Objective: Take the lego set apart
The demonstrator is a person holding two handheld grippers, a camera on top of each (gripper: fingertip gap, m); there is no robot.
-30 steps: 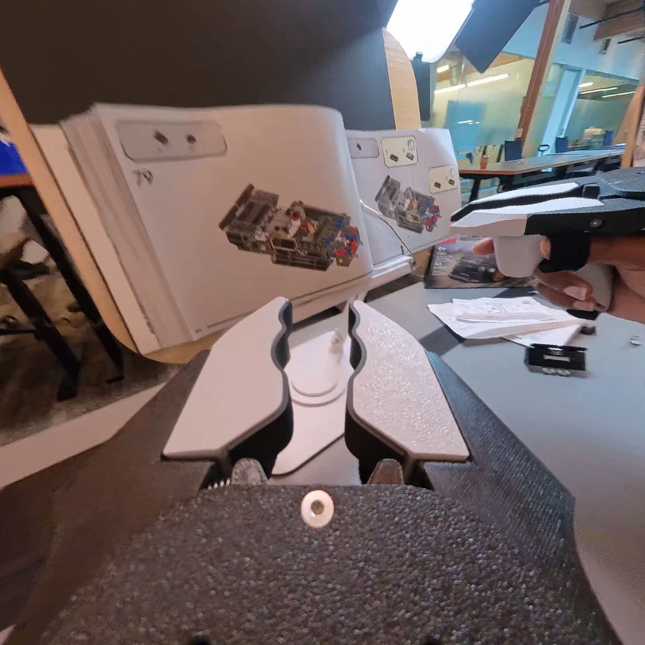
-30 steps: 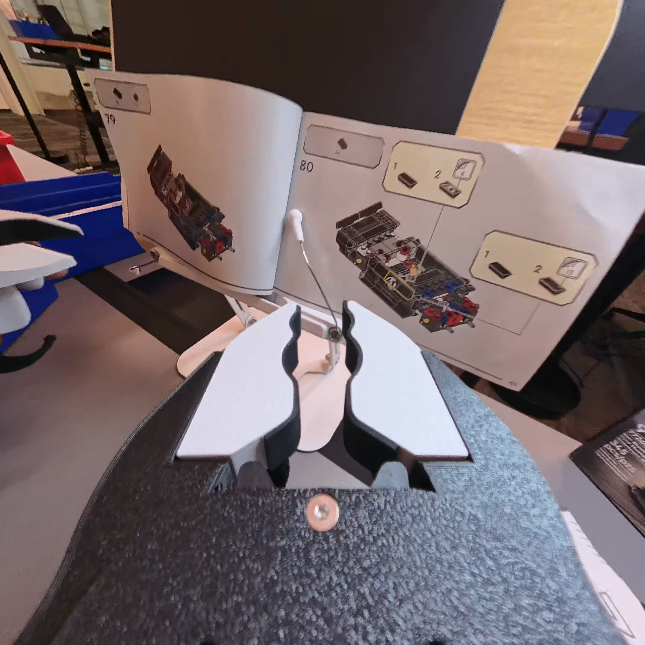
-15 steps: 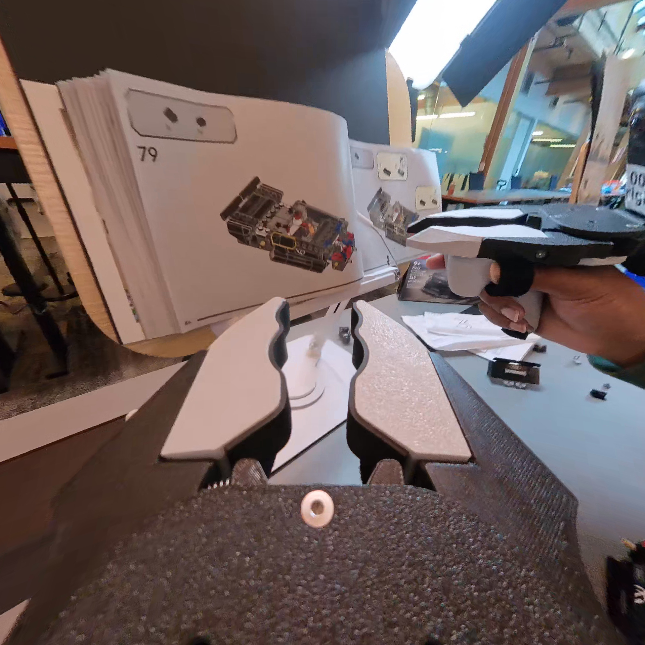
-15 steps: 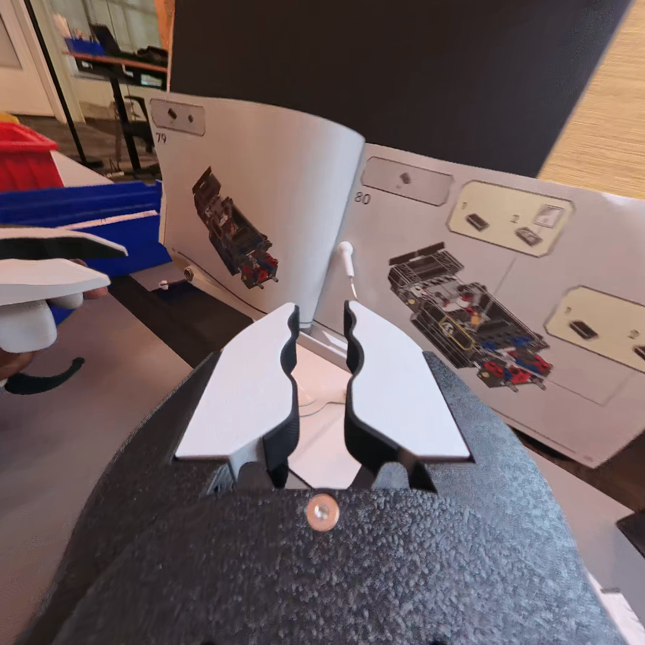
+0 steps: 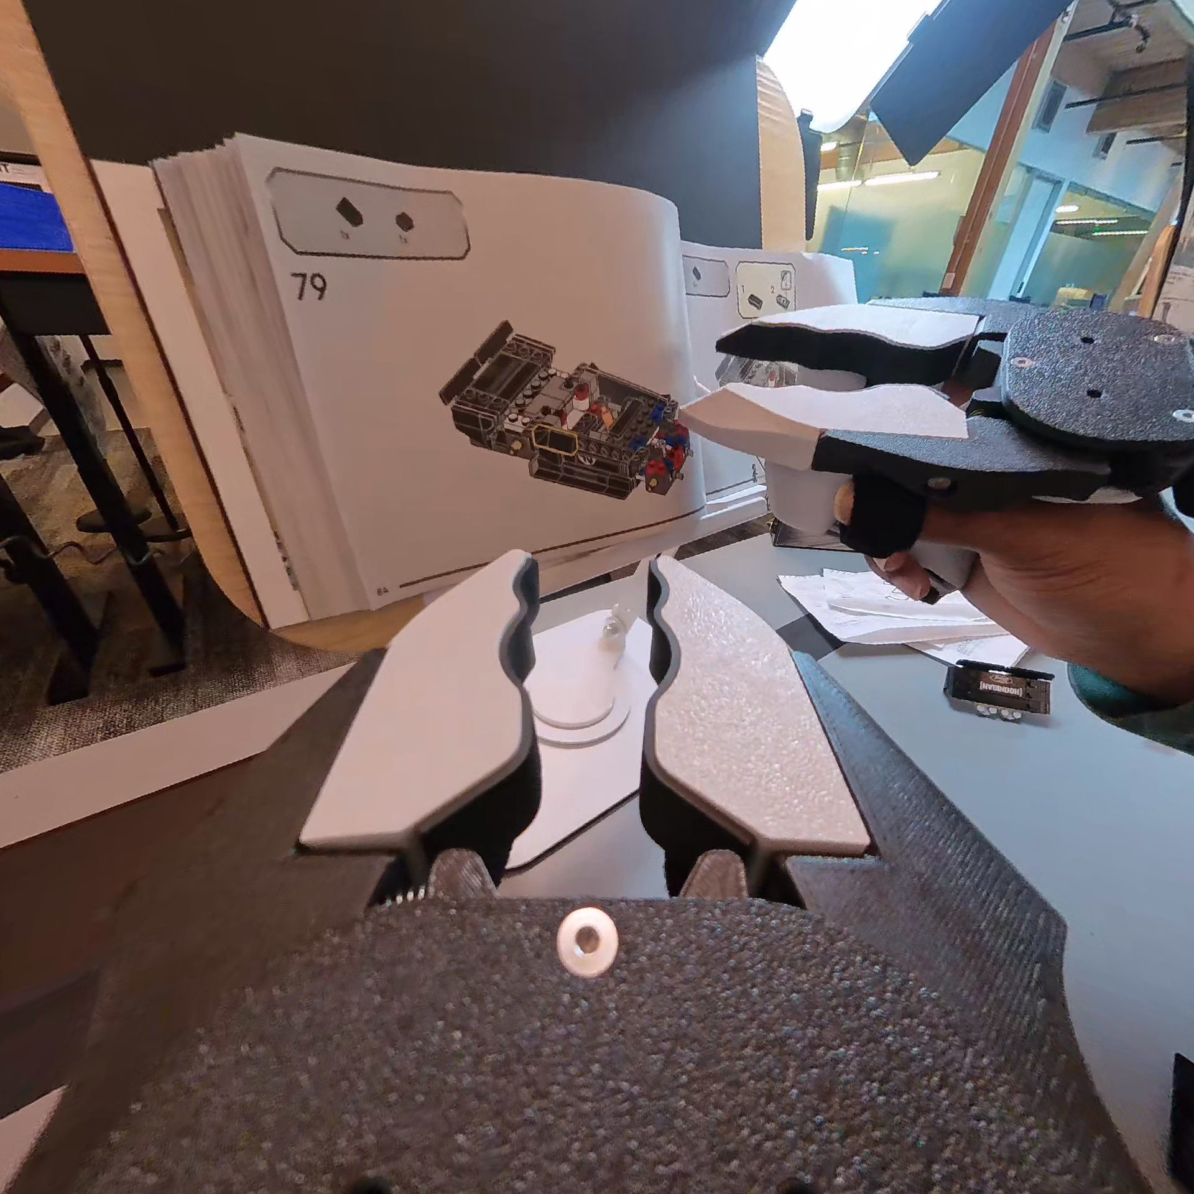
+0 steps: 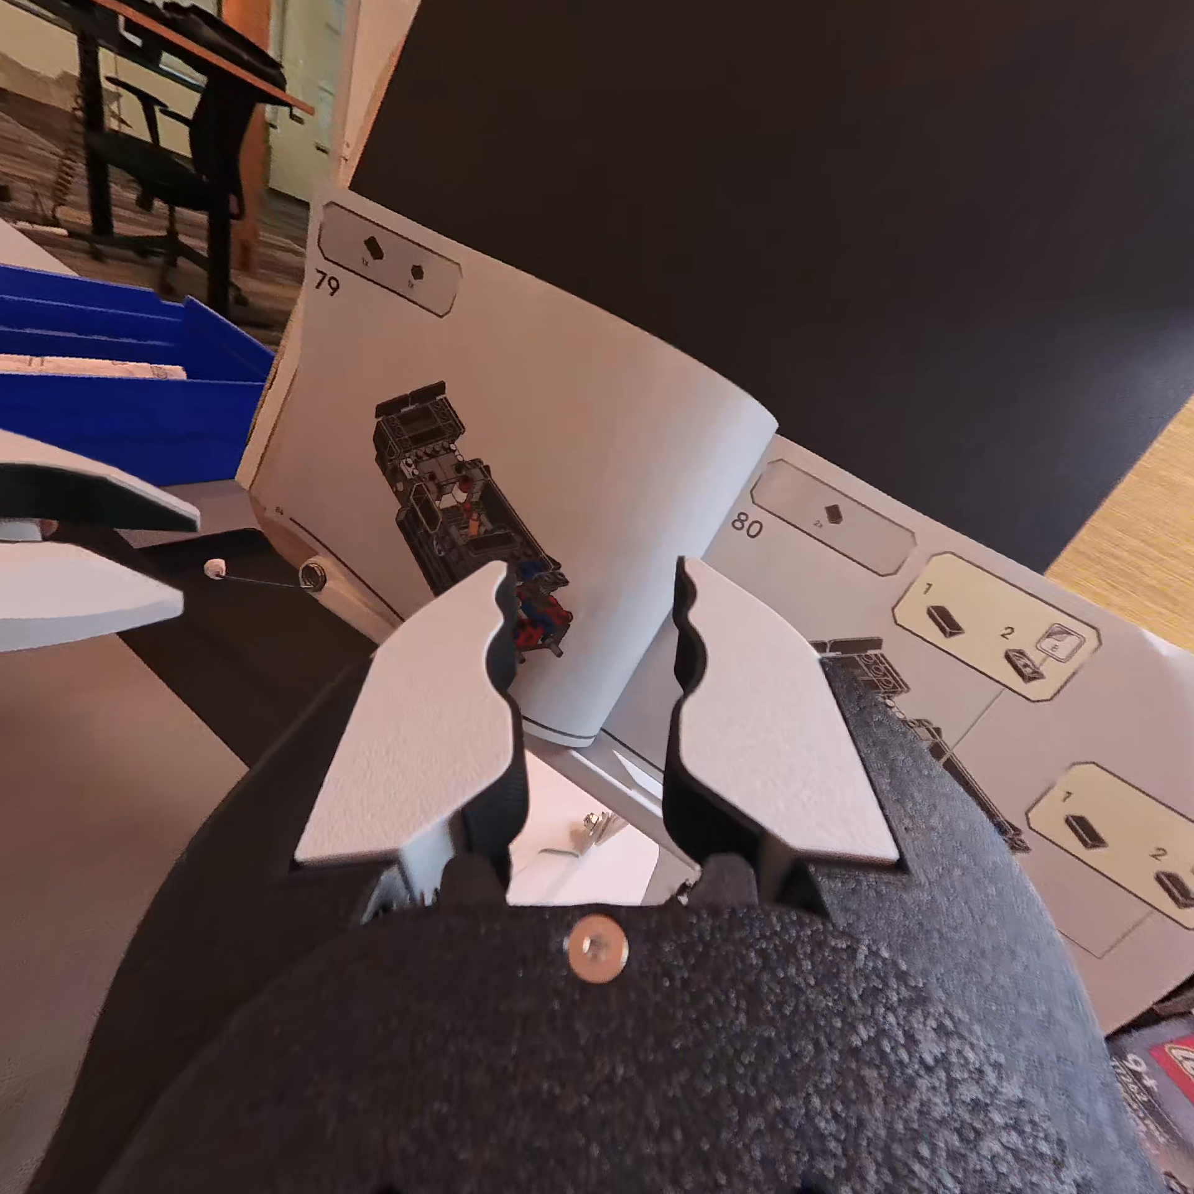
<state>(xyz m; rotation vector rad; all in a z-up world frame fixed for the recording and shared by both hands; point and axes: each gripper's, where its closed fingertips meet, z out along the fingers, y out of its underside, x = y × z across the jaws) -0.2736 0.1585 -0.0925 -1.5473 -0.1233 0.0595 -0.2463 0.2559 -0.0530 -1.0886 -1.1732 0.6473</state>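
Note:
A small black lego piece (image 5: 998,688) lies on the grey table (image 5: 1066,840) at the right. No larger lego model shows in either view. An open instruction booklet (image 5: 504,310) stands on a white stand (image 5: 575,685). My left gripper (image 5: 588,562) is open and empty, low in front of the stand. My right gripper (image 6: 591,568) is open and empty, its fingers on either side of the curled lower corner of the booklet's left page (image 6: 581,420). In the left wrist view the right gripper (image 5: 701,378) sits at that page's right edge. The left gripper (image 6: 187,562) shows at the left edge of the right wrist view.
Loose white paper sheets (image 5: 891,607) lie on the table behind the black piece. A blue bin (image 6: 129,362) stands to the left of the booklet. A dark printed box (image 6: 1156,1085) lies at the lower right. A dark panel rises behind the booklet.
My right gripper has moved forward and left up to the booklet's left page and its jaws have opened wider. My left gripper has stayed open, with only a small shift in view.

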